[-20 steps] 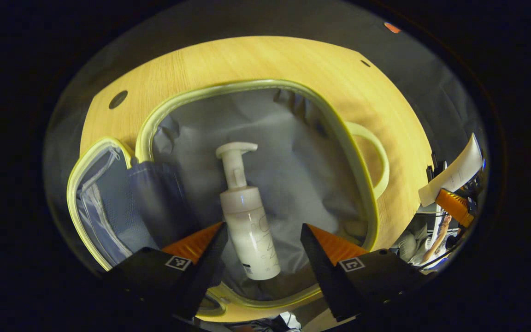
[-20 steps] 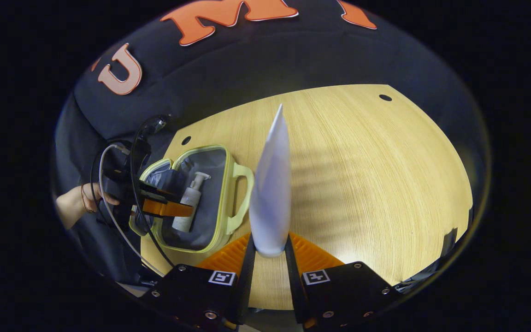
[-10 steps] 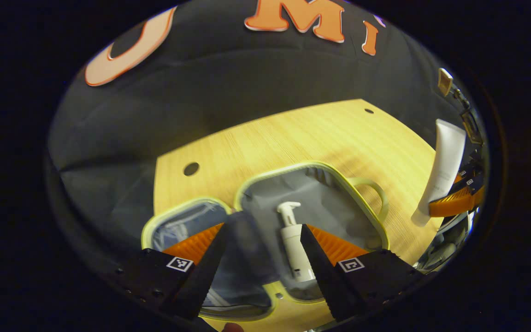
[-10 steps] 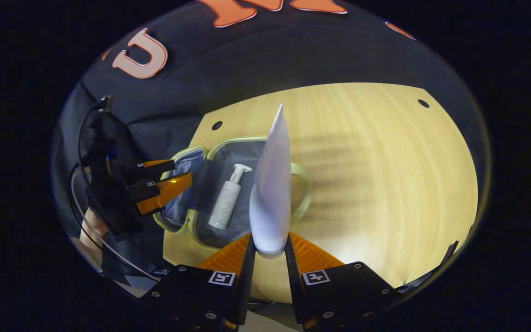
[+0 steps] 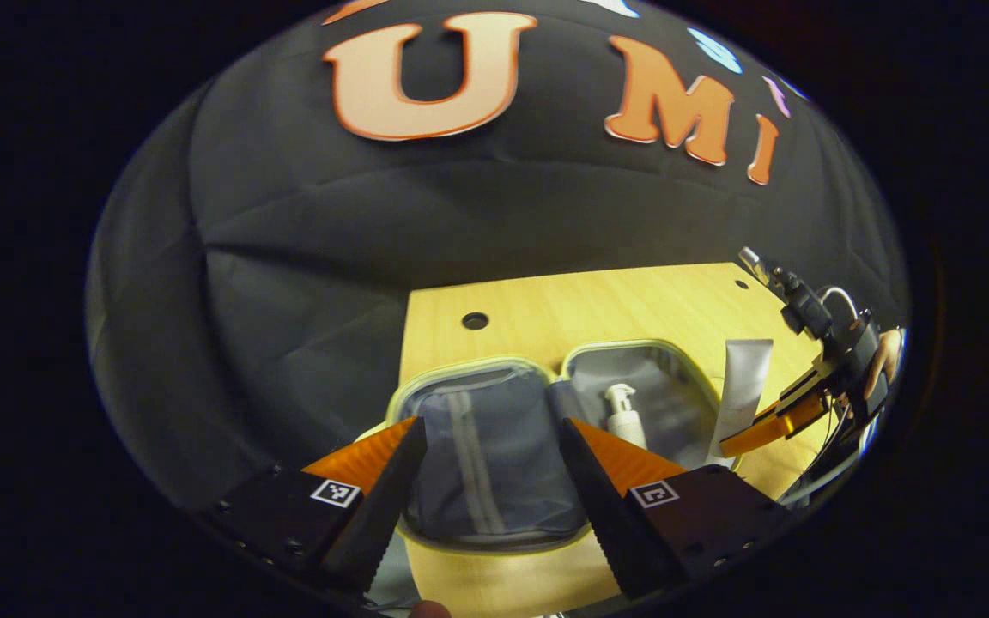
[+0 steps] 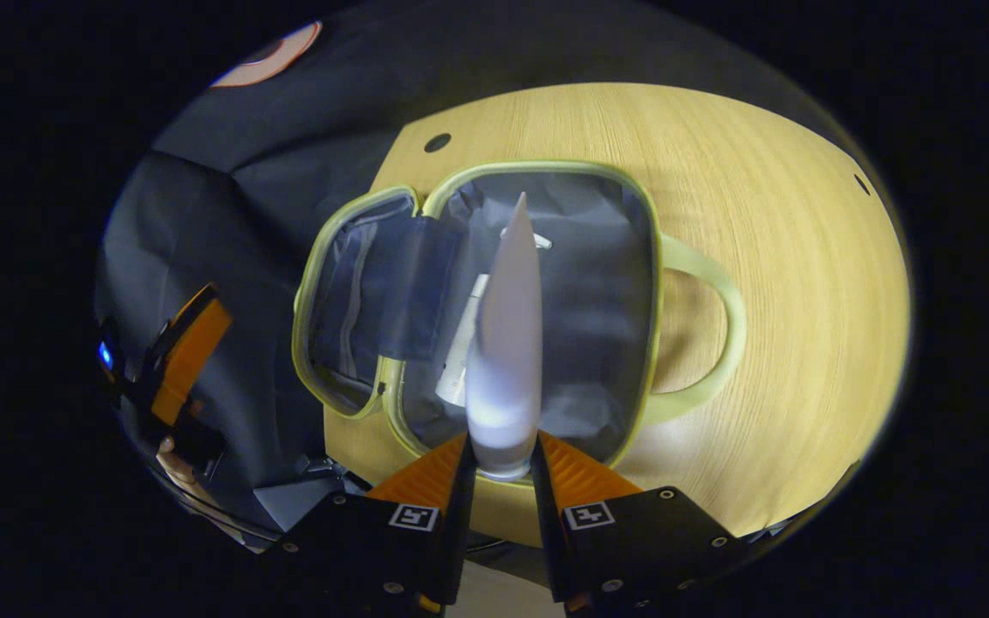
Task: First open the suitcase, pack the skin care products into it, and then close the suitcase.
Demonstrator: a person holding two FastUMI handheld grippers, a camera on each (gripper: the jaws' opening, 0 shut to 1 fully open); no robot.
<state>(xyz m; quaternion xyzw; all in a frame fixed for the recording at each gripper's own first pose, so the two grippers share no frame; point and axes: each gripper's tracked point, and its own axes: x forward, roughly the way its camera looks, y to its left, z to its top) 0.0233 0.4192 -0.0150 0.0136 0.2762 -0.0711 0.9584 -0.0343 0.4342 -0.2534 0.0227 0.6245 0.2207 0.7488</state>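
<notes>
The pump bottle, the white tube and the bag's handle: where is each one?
Pump bottle [image 5: 625, 419], left gripper view, on its neck.
White tube [image 6: 507, 343], right gripper view, mid-body.
Handle [image 6: 731, 330], right gripper view, outer curve.

right gripper [image 6: 501, 468]: fingers clamped on white tube [image 6: 507, 343], tip pointing away | below tube: open suitcase [image 6: 640, 257], lid flap lying left, on wooden table [image 6: 786, 257] | inside: pump bottle [image 6: 460, 343], mostly hidden, seemingly lying flat

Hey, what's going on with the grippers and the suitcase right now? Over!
Right gripper shut on tube, above open suitcase. Left gripper open, empty. Pump bottle inside. Nothing in the way.
</notes>
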